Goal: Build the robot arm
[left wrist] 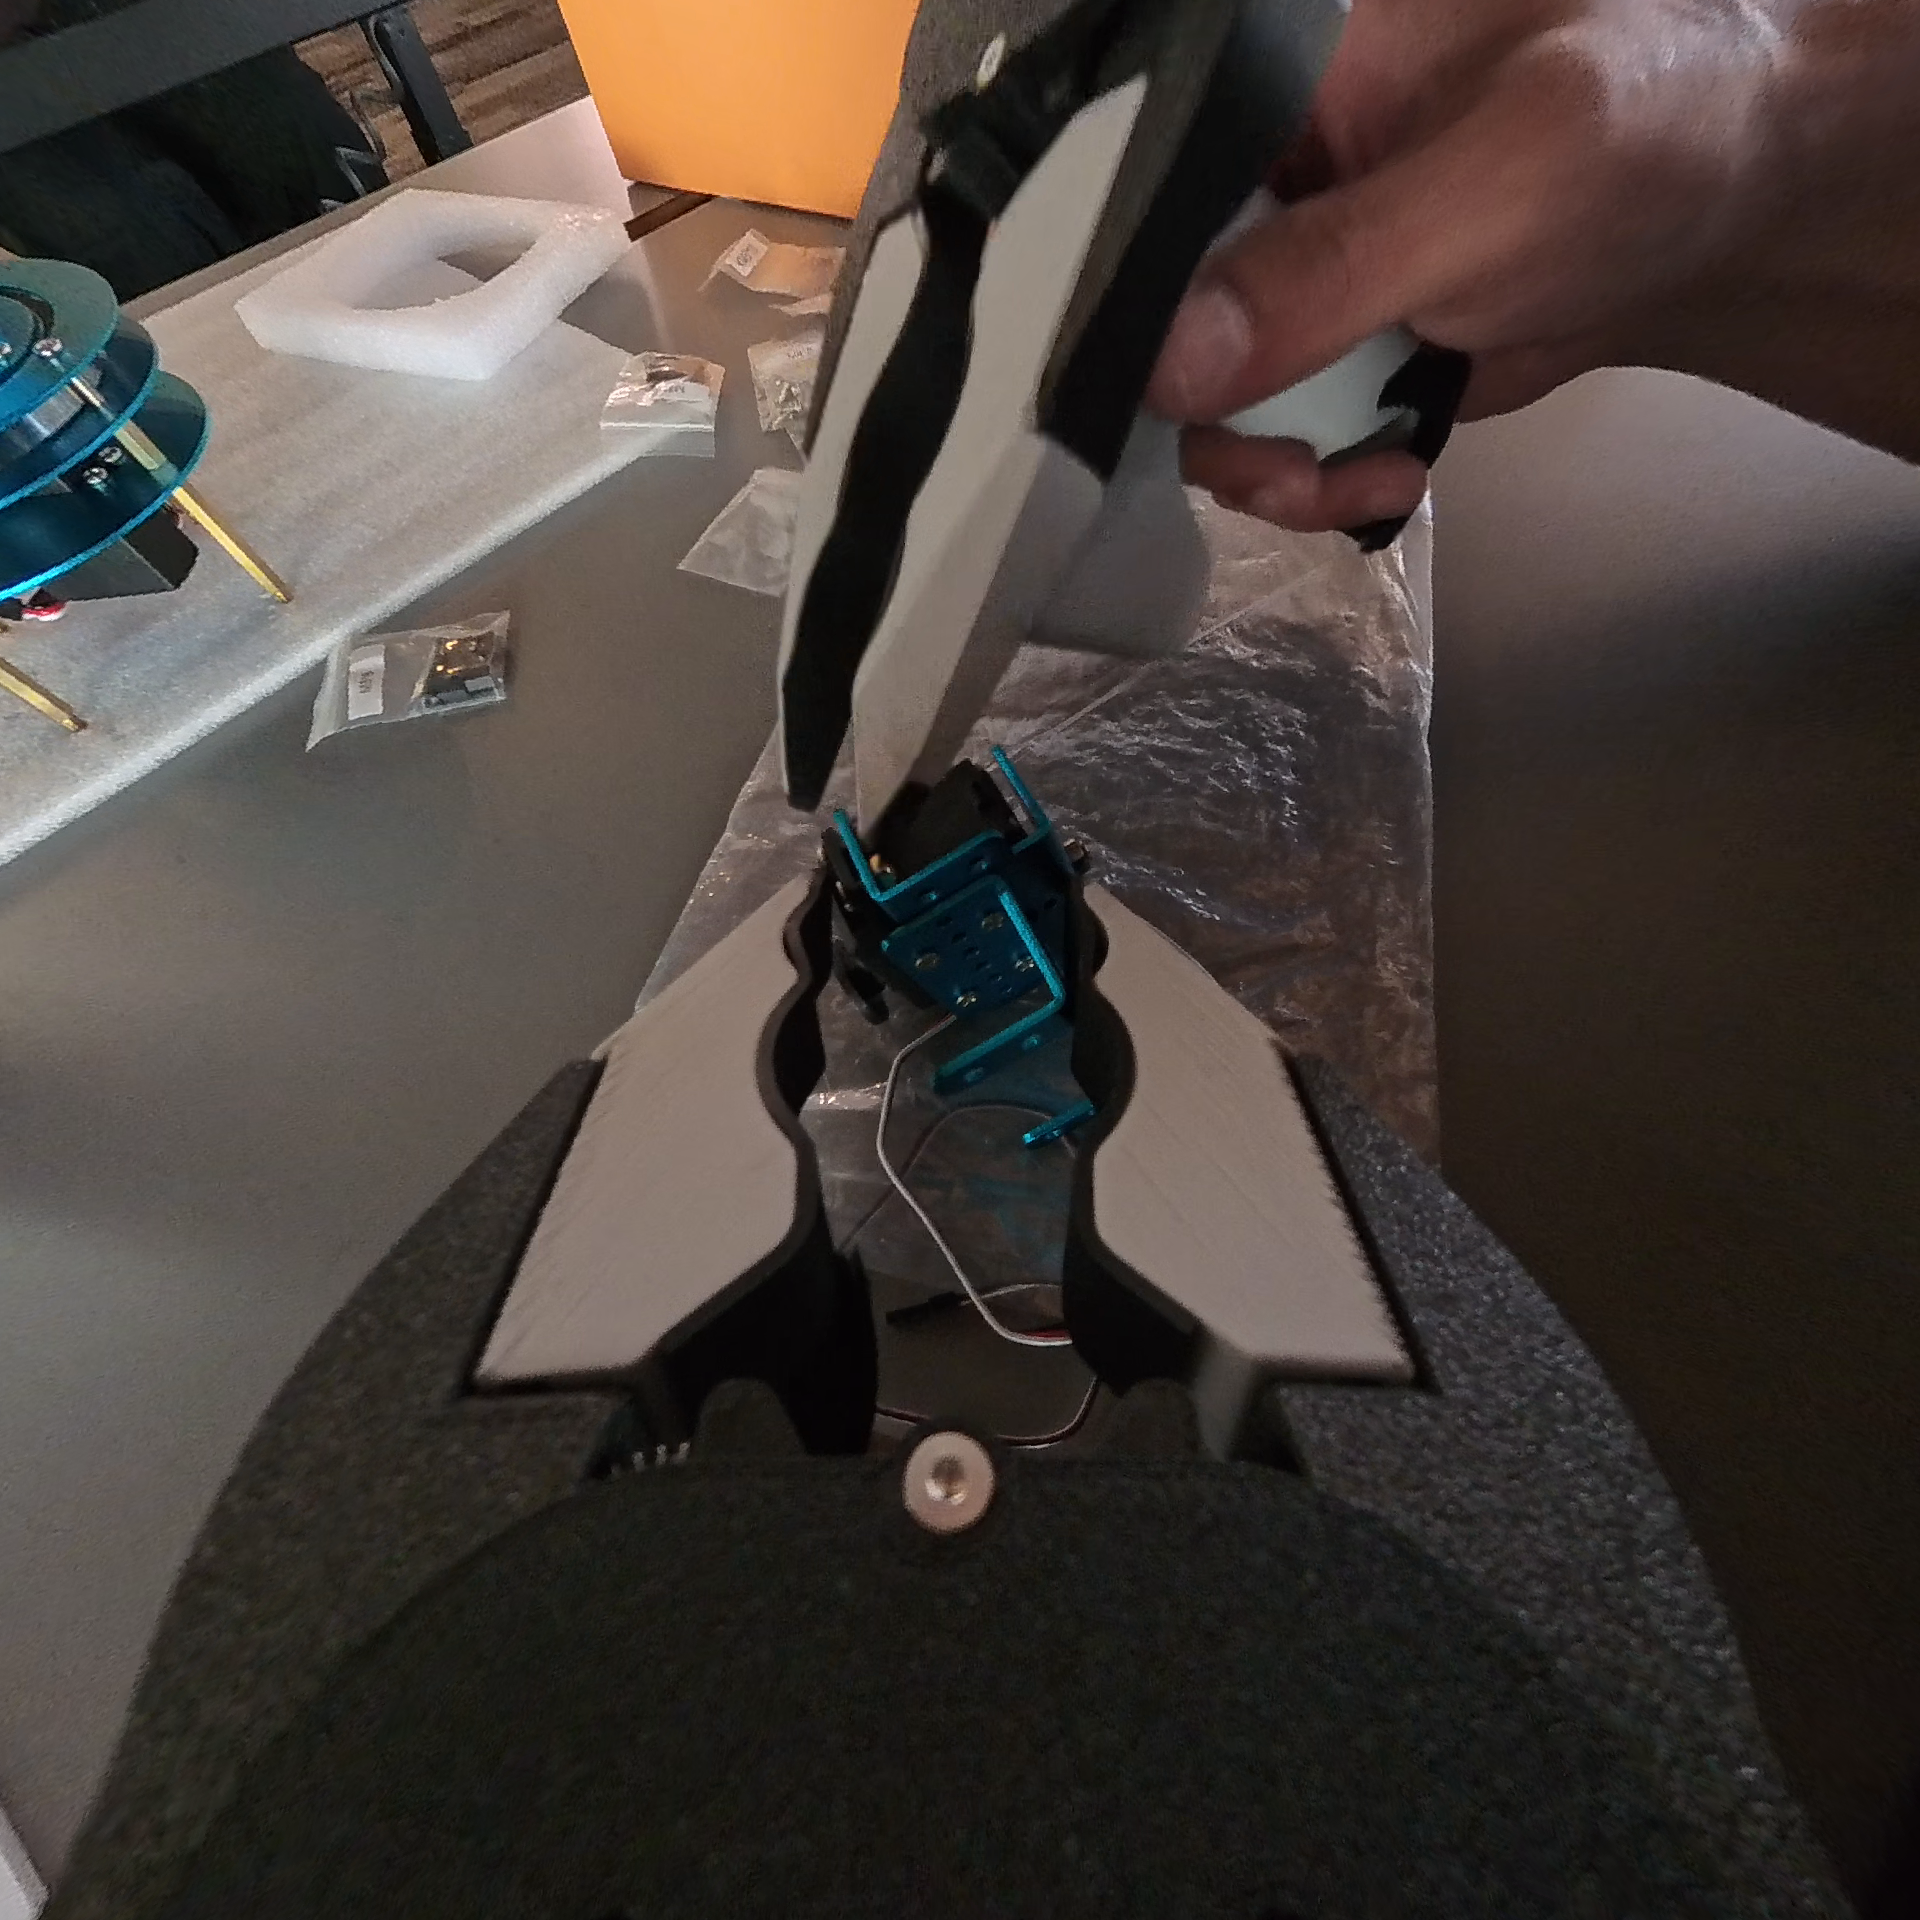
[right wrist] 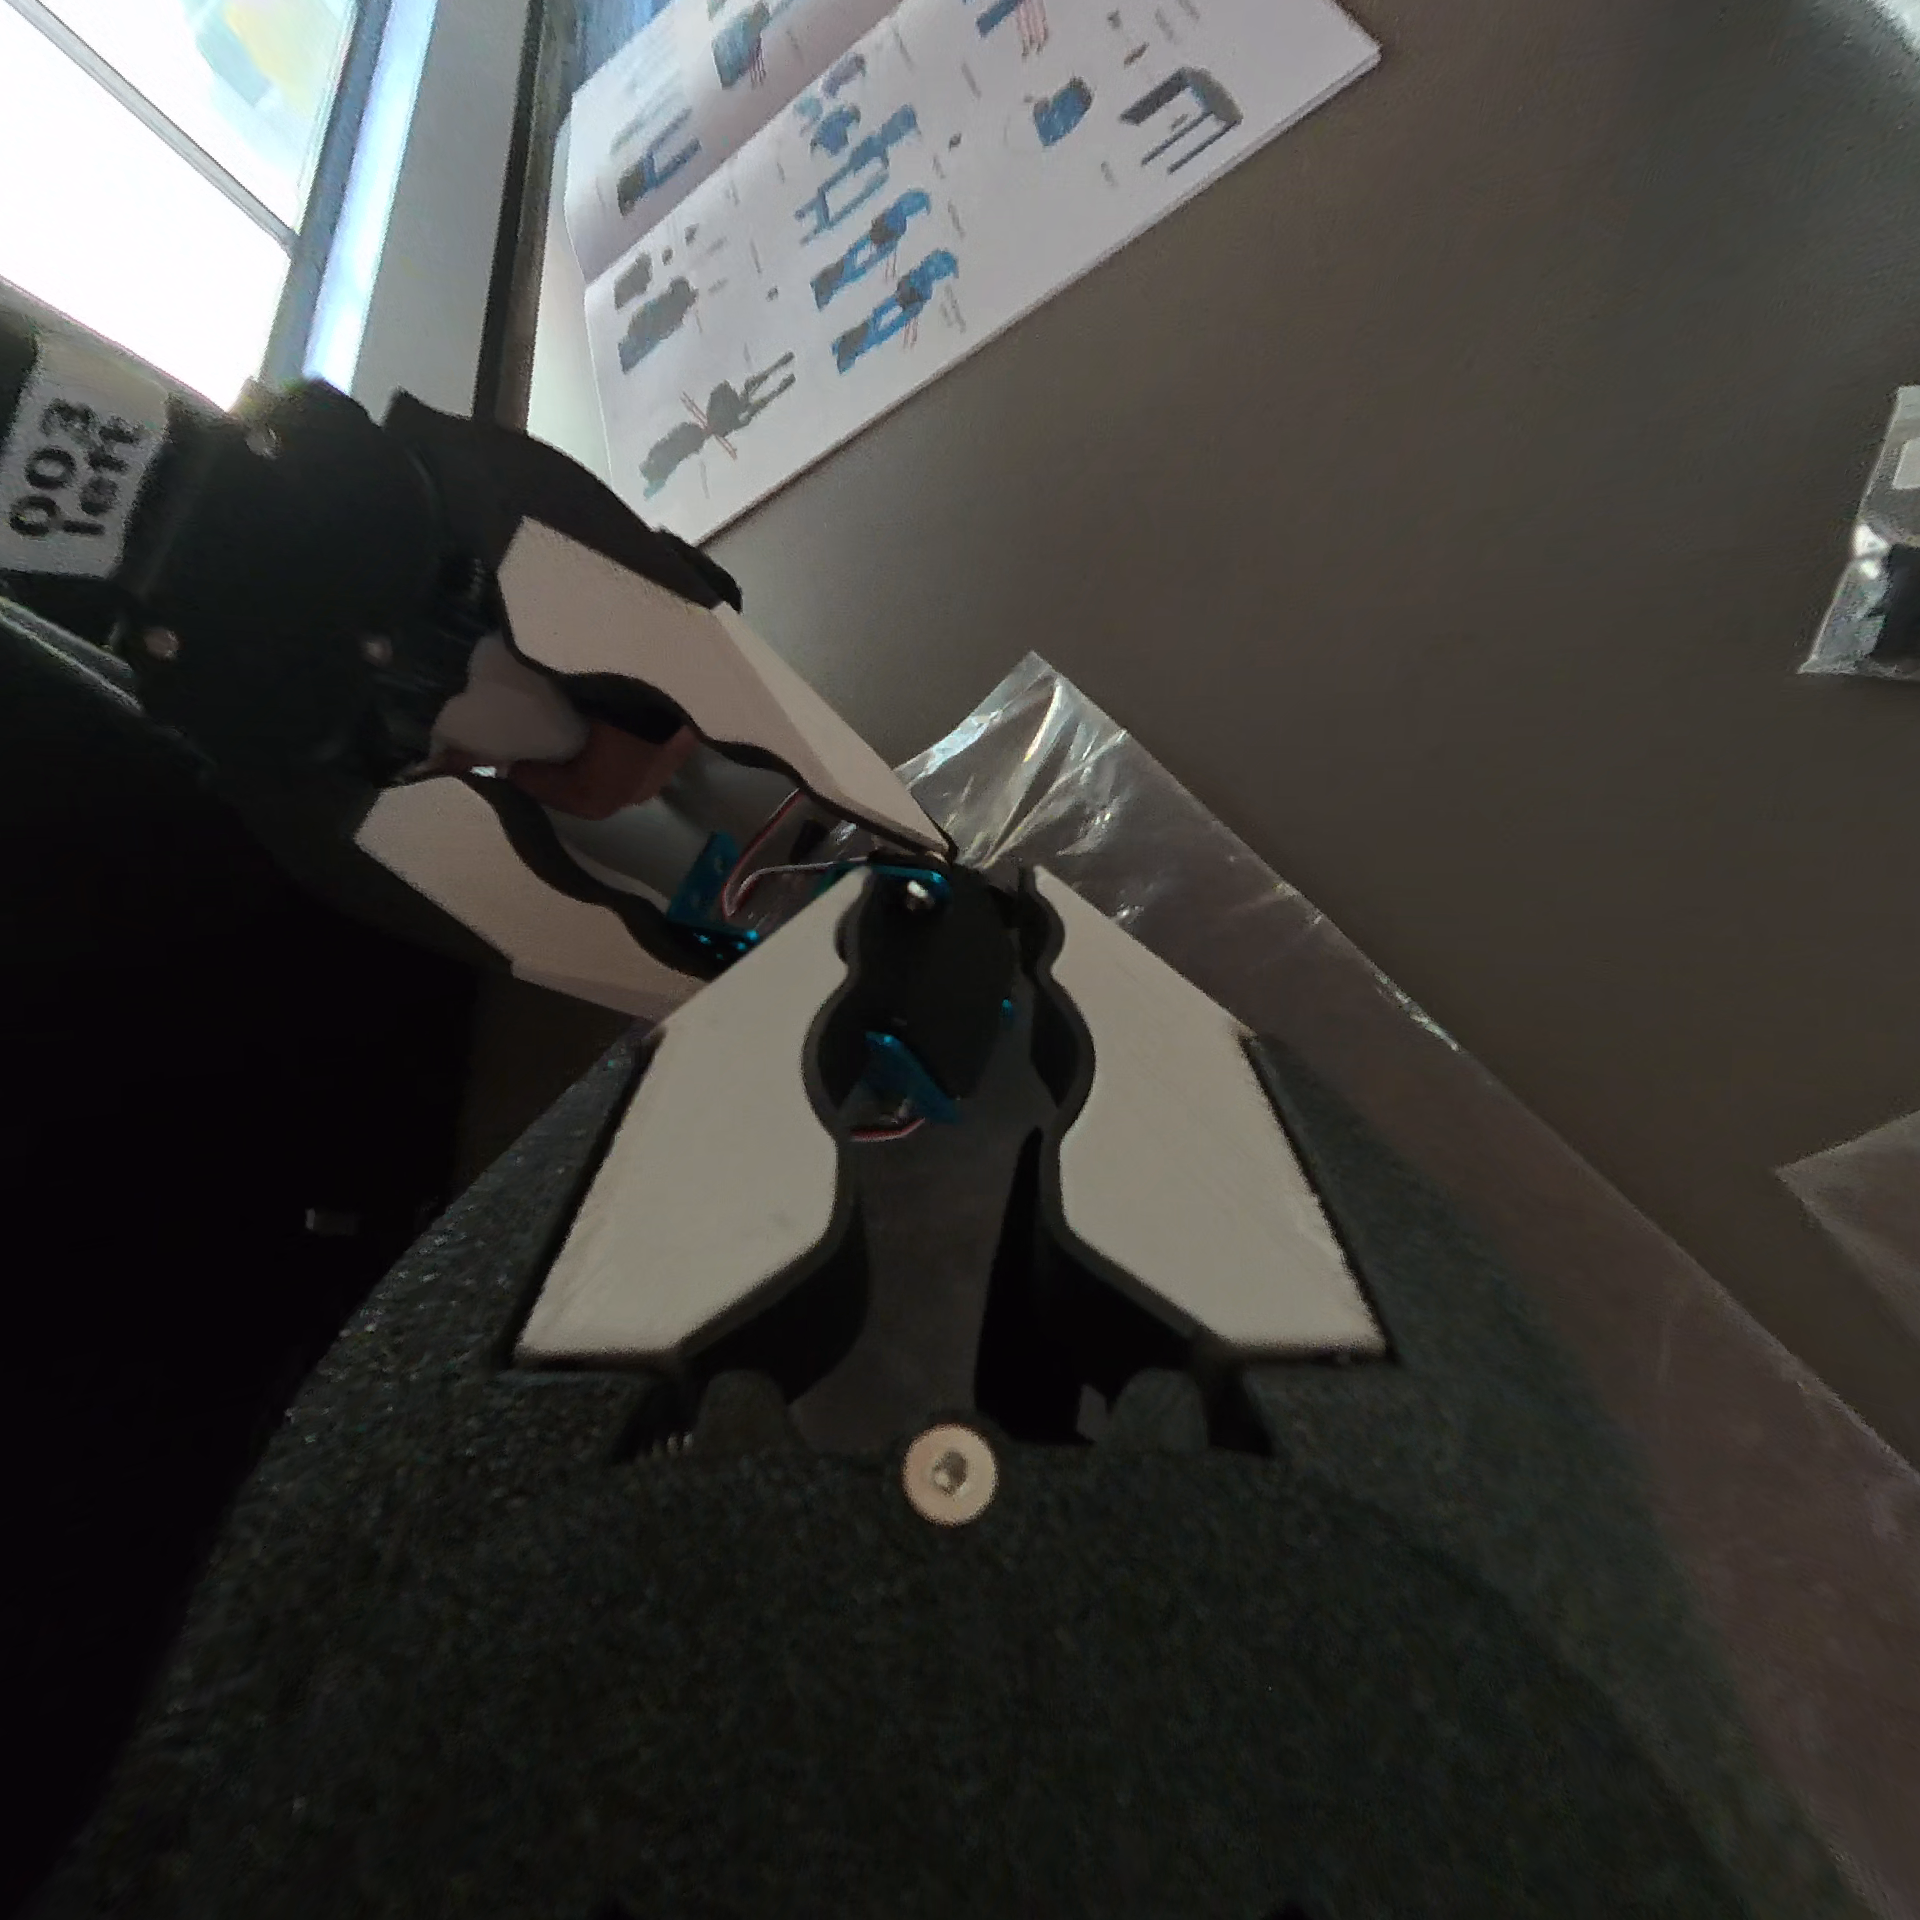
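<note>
A blue metal bracket assembly (left wrist: 971, 951) with a black servo (left wrist: 951, 805) on it is held between both grippers above a clear plastic bag (left wrist: 1247, 790). My left gripper (left wrist: 951, 899) is shut on the blue brackets from below. My right gripper (left wrist: 847, 800), held by a hand (left wrist: 1507, 239), comes down from above with its tips at the servo end. In the right wrist view my right gripper (right wrist: 945, 883) is shut on the black servo (right wrist: 935, 966), and the left gripper (right wrist: 831, 904) clamps the brackets (right wrist: 717, 868) from the left. Thin servo wires (left wrist: 935, 1226) hang down.
On the grey table lie a white foam frame (left wrist: 436, 286), a stack of teal discs on brass posts (left wrist: 83, 416), several small parts bags (left wrist: 416, 675) and an orange box (left wrist: 738, 94). An open instruction booklet (right wrist: 935, 208) and another parts bag (right wrist: 1881, 540) lie beyond. My two grippers' fingertips are within a few centimetres of each other.
</note>
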A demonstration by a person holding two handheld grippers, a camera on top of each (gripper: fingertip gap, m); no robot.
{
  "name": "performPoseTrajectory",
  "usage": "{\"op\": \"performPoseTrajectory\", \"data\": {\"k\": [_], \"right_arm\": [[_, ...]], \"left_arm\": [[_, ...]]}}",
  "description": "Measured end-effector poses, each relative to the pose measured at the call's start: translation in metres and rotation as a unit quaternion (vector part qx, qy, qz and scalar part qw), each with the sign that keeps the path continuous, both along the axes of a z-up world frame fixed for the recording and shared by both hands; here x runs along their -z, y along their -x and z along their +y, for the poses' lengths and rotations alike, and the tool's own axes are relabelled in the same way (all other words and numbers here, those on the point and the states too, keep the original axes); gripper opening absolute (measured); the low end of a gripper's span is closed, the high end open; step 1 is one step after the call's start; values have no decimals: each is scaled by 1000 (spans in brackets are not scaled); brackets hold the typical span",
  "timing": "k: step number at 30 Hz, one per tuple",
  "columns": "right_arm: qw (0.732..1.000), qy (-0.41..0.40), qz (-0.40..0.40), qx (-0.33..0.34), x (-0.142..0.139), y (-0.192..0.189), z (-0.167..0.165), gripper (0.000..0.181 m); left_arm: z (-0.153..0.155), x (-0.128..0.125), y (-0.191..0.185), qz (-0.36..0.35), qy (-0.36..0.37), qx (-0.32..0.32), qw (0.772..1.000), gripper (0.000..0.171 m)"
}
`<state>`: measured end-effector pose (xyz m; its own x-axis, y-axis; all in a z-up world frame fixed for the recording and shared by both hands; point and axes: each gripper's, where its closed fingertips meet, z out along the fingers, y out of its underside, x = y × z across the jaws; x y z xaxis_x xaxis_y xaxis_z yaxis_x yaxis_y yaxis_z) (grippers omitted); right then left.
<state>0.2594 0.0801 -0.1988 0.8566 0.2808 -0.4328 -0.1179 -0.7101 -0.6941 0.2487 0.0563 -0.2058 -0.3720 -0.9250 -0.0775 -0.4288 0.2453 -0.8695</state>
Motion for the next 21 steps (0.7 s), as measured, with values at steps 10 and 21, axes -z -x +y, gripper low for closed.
{"op": "performPoseTrajectory", "data": {"k": [10,21], "right_arm": [[1000,-3,12,4,-2,-4,-1,25],[999,4,53,0,-6,2,-9,21]], "left_arm": [[-2,0,0,-2,-4,4,1000,44],[-4,0,0,-8,-22,4,1000,44]]}}
